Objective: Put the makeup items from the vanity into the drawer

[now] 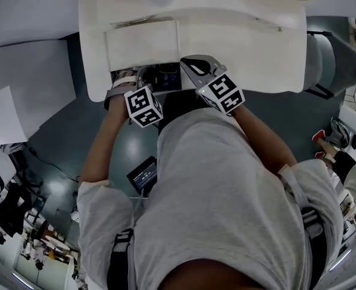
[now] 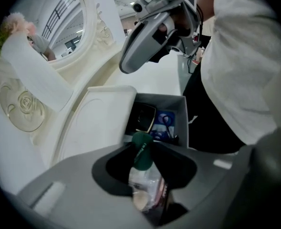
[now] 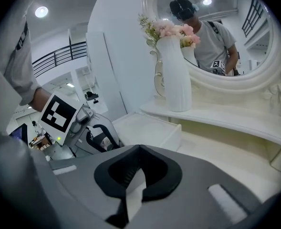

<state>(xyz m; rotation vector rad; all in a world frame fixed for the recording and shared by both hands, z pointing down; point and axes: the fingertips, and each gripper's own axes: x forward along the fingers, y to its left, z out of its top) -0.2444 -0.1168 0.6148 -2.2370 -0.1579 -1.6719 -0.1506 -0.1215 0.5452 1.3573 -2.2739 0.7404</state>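
My left gripper hangs over the open vanity drawer, pointing steeply down. A small clear bottle with a green cap lies between its jaws, cap towards the drawer. The jaws stand a little apart round it. A black compact and a blue item lie in the drawer. My right gripper is shut with nothing in it and hovers over the vanity top. In the head view both grippers, left and right, sit at the drawer.
A white vase of pink flowers stands on a shelf under the oval mirror. A low white box sits on the vanity top behind the drawer. A round grey stool is under the person.
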